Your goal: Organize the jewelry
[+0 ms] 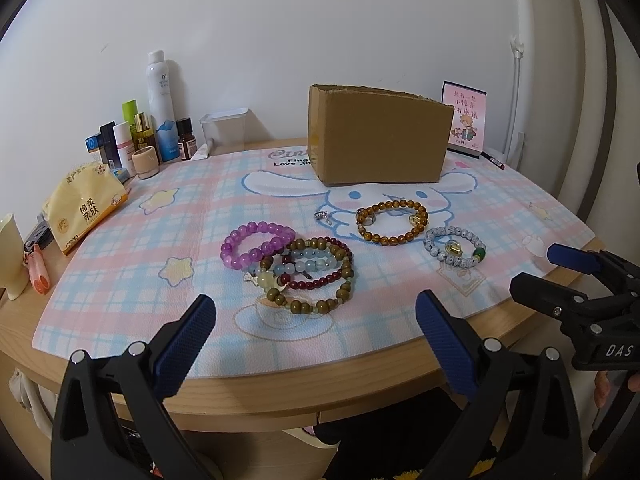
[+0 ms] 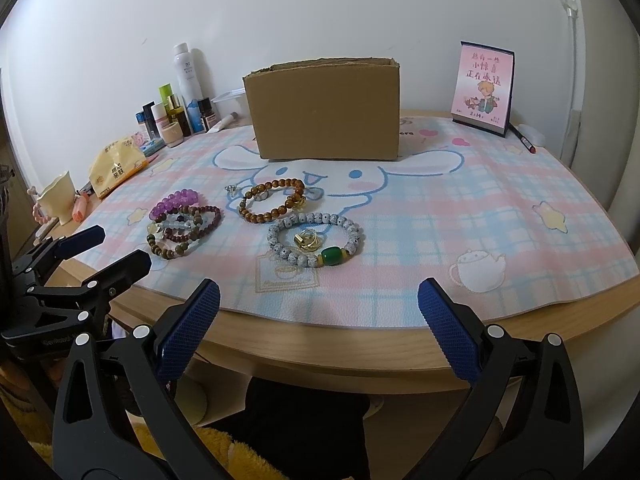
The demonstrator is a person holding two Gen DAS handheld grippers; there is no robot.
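Observation:
On the plaid mat lie a heap of bead bracelets [image 1: 316, 272] [image 2: 184, 226] with a purple one [image 1: 256, 242] [image 2: 176, 202], a brown bracelet [image 1: 392, 220] [image 2: 272, 200], and a grey-white bracelet [image 1: 454, 246] [image 2: 316, 242] with a green bead and gold rings [image 2: 307, 240] inside its loop. A small silver ring [image 1: 323, 216] lies near the cardboard box [image 1: 380, 140] [image 2: 324, 112], which stands open-topped at the back. My left gripper [image 1: 316, 298] [image 2: 120, 246] hovers open at the table's front edge, facing the heap. My right gripper [image 2: 319, 285] [image 1: 540, 270] is open and empty before the grey-white bracelet.
Cosmetic bottles [image 1: 160, 120] and a clear container [image 1: 224, 128] line the back left wall. A tissue pack [image 1: 84, 204] and a cream cup [image 2: 56, 200] sit at the left edge. A pink calendar card [image 2: 484, 84] and a pen [image 2: 522, 138] are at the back right.

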